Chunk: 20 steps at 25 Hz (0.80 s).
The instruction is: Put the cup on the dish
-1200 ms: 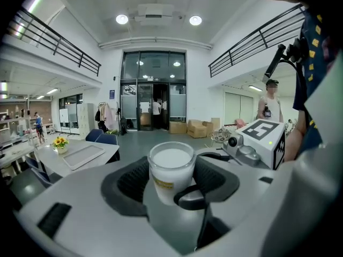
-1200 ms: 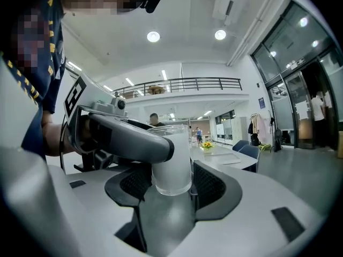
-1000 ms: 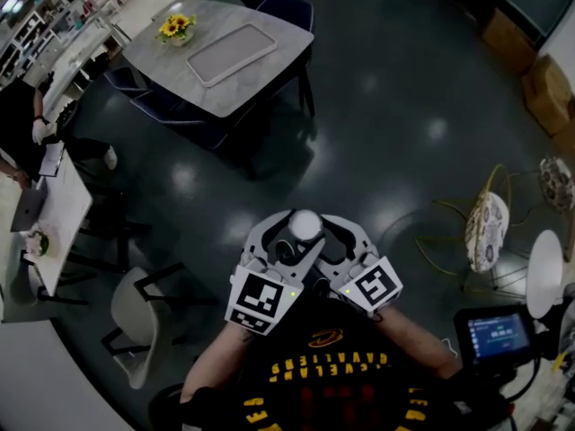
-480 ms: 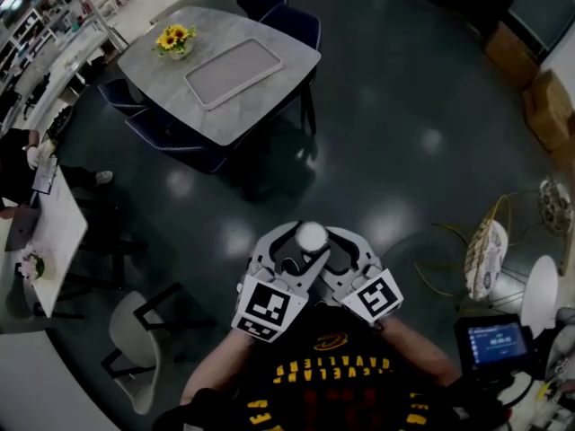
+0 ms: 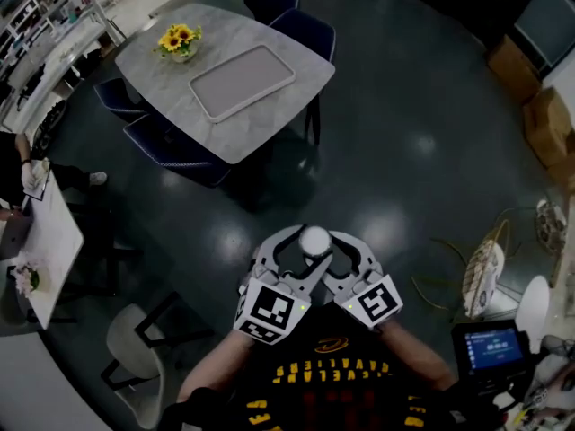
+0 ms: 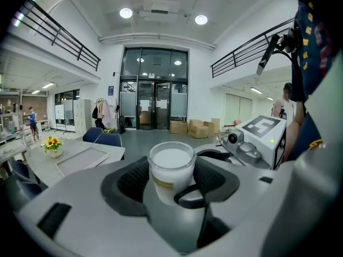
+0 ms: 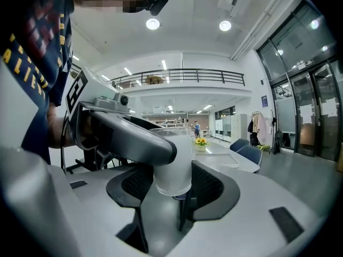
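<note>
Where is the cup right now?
In the head view, the cup sits low in the middle, gripped between the left gripper and right gripper, over the dark floor, away from the grey table.

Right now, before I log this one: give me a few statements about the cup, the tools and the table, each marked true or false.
1. The cup is up in the air, between the jaws of the left tool. True.
2. The cup stands on the grey table. False: the table is well ahead across the dark floor, and the cup is not on it.
3. Sunflowers stand on that table, near a tray. True.
4. The right tool has nothing between its jaws. False: the cup stands between them too.
</note>
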Motion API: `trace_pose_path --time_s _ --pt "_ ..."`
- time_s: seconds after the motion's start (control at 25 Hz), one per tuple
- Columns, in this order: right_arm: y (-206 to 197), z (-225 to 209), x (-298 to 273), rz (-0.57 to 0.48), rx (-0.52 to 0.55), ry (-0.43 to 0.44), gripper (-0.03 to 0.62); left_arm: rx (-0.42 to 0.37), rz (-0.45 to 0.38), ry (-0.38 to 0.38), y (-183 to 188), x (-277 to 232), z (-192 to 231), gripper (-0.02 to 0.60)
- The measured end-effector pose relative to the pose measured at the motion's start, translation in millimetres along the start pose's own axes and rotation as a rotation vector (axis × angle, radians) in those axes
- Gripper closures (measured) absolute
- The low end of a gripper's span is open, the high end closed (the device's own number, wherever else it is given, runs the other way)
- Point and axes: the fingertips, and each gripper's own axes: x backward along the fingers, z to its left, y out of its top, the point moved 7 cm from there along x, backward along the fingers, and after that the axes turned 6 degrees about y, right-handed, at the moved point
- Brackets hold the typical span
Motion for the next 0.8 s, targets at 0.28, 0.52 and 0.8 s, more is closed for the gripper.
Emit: trace_pose_path --time_s 0.28,0.52,0.8 --pt "1.6 -11.6 -29.4 0.029 0.001 0.019 0.364 0.022 0.0 0.004 -3.4 -6.3 31.2 0.319" --pt "4.5 -28.6 -47.1 0.019 0.005 0.037 0.364 0.021 0.003 0.027 0.6 -17.8 50.0 0.319" --pt "10.9 -61.4 -76.2 0.005 0.026 0.103 0.364 0.024 0.003 0.105 10.0 -37.6 80.2 0.319"
